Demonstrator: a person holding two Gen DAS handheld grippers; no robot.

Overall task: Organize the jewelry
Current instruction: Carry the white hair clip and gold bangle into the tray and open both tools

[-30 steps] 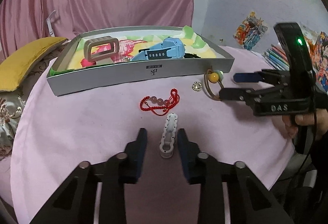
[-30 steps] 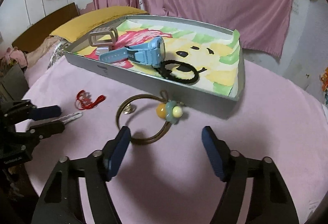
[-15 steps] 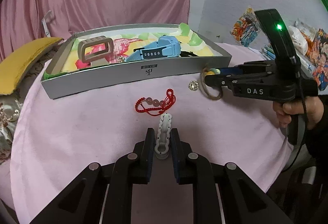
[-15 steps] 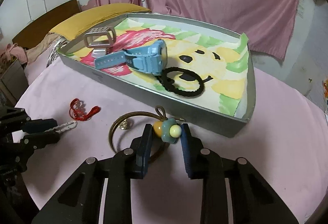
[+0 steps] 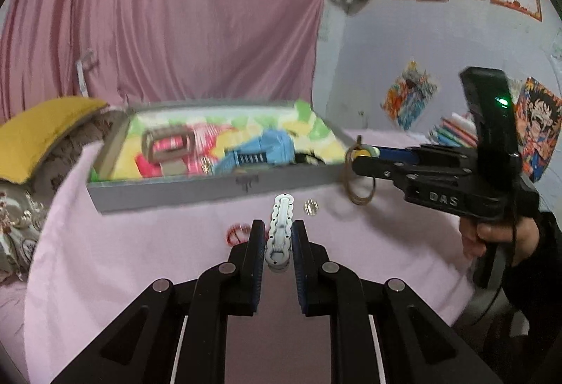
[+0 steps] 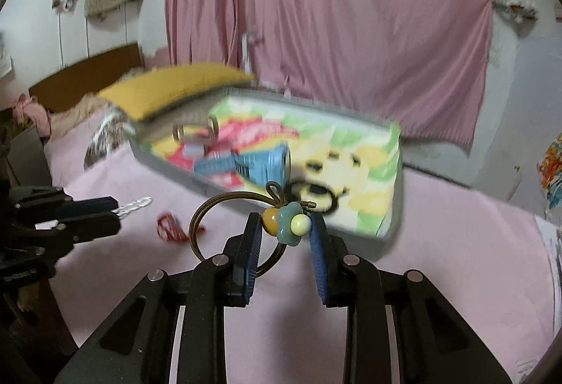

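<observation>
My left gripper (image 5: 278, 232) is shut on a white link bracelet (image 5: 280, 221) and holds it above the pink cloth; it also shows at the left of the right wrist view (image 6: 114, 213). My right gripper (image 6: 286, 226) is shut on a bronze wire bangle (image 6: 210, 208) with a teal flower and yellow beads (image 6: 288, 224), lifted near the tray's front wall. In the left wrist view the right gripper (image 5: 365, 155) carries the bangle (image 5: 354, 183) by the tray's right corner. The grey tray (image 5: 210, 189) holds a blue watch (image 5: 261, 152), a tan watch (image 5: 165, 145) and a black hair tie (image 6: 316, 194).
A red beaded string (image 6: 170, 226) and a small silver ring (image 5: 311, 206) lie on the pink cloth in front of the tray. A yellow cushion (image 5: 38, 134) lies left of the tray. Pink curtain behind; books and posters (image 5: 453, 134) at the right.
Both grippers have lifted their pieces off the cloth: the left with the white bracelet, the right with the bangle, both moving toward the tray. The views are motion-blurred.
</observation>
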